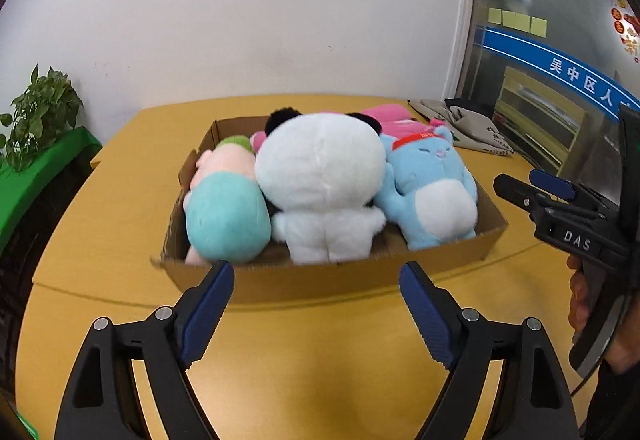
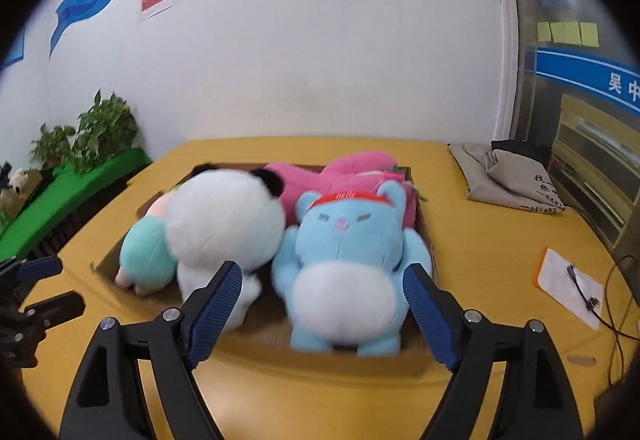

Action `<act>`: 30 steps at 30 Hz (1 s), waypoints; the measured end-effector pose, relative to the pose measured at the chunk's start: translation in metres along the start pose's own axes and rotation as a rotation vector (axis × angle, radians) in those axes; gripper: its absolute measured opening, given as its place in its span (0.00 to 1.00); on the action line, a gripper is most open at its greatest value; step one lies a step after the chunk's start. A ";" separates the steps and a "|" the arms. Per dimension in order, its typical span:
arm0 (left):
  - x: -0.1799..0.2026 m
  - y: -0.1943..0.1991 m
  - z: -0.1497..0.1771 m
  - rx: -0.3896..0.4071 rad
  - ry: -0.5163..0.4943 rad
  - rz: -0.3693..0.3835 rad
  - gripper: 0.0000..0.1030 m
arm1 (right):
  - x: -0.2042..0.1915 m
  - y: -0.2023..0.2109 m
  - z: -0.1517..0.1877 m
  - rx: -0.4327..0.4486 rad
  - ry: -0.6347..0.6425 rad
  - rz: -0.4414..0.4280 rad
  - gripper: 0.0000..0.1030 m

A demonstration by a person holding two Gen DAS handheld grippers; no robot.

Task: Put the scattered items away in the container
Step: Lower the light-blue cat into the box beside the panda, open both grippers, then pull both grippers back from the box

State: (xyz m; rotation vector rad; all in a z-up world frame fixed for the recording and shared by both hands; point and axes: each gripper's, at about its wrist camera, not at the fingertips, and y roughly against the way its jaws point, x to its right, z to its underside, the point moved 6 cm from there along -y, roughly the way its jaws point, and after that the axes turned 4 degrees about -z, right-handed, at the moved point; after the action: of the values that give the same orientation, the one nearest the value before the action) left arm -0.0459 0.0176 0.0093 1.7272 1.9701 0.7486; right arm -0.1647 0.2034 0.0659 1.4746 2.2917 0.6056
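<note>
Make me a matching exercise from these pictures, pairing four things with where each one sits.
Things:
1. white panda plush toy
2. blue bear plush toy with red headband
3. grey cloth bag
4. teal and pink plush toy

Places:
A. right side of the brown cardboard box
B. on the yellow table, outside the box
C. left side of the box
D. middle of the box

Pairs: 1-D, 2-A, 3-B, 4-C

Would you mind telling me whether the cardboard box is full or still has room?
Full: the cardboard box is packed across with the panda plush, the blue plush and others.
</note>
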 end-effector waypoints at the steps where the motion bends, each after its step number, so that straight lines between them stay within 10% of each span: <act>1: -0.001 0.003 0.008 -0.001 0.008 0.005 0.86 | -0.007 0.009 0.007 0.004 0.020 0.012 0.81; 30: 0.018 0.030 0.031 0.007 0.003 0.093 0.86 | -0.030 0.042 0.053 -0.035 0.041 0.049 0.80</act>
State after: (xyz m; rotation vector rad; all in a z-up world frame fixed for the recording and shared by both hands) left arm -0.0057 0.0418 0.0054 1.8329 1.9078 0.7770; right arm -0.0939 0.1998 0.0452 1.5192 2.2693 0.6928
